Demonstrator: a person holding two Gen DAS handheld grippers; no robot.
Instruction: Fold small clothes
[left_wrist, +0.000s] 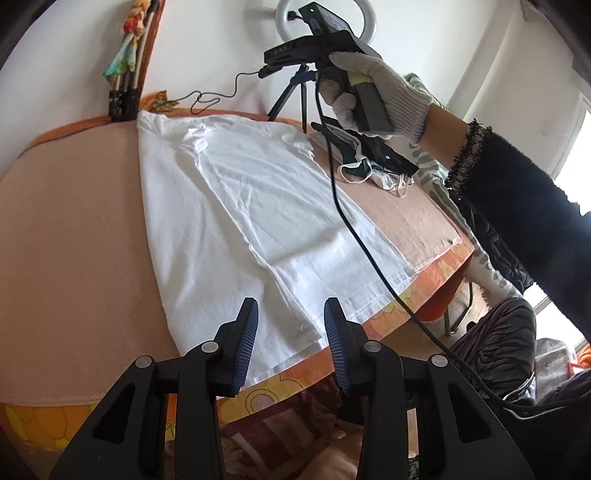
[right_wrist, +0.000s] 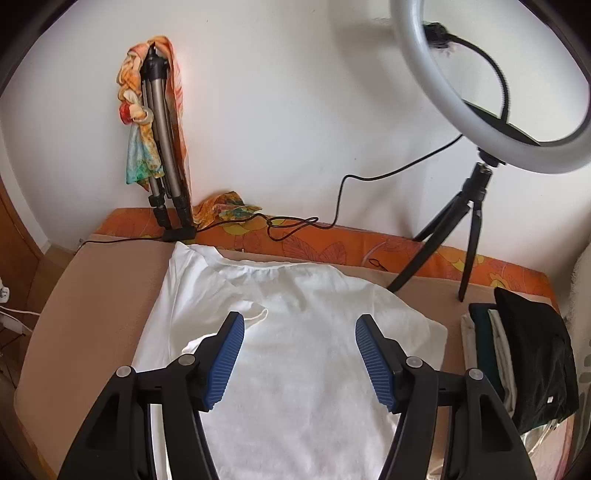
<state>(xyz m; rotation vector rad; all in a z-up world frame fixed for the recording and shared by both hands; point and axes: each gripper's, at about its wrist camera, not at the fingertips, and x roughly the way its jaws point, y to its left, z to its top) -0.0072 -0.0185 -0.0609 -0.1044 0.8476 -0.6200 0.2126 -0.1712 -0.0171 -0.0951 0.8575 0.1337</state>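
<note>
A white T-shirt (left_wrist: 240, 192) lies flat on the beige-covered table (left_wrist: 74, 221), its collar toward the wall and its hem at the near edge. One long side is folded in over the body, with a sleeve (right_wrist: 255, 314) lying on top. My left gripper (left_wrist: 291, 306) hovers open just above the hem, with nothing between its blue pads. My right gripper (right_wrist: 300, 321) stands wide open above the shirt's chest and holds nothing. In the left wrist view a gloved hand (left_wrist: 373, 85) holds the right gripper's handle high over the shirt's far end.
A pile of folded dark and light clothes (right_wrist: 517, 350) sits at the table's right end. A ring light (right_wrist: 480, 125) on a small tripod (right_wrist: 469, 221) stands at the back right. A folded tripod with a scarf (right_wrist: 162, 147) leans at the back left. A black cable (left_wrist: 351, 221) hangs across the shirt.
</note>
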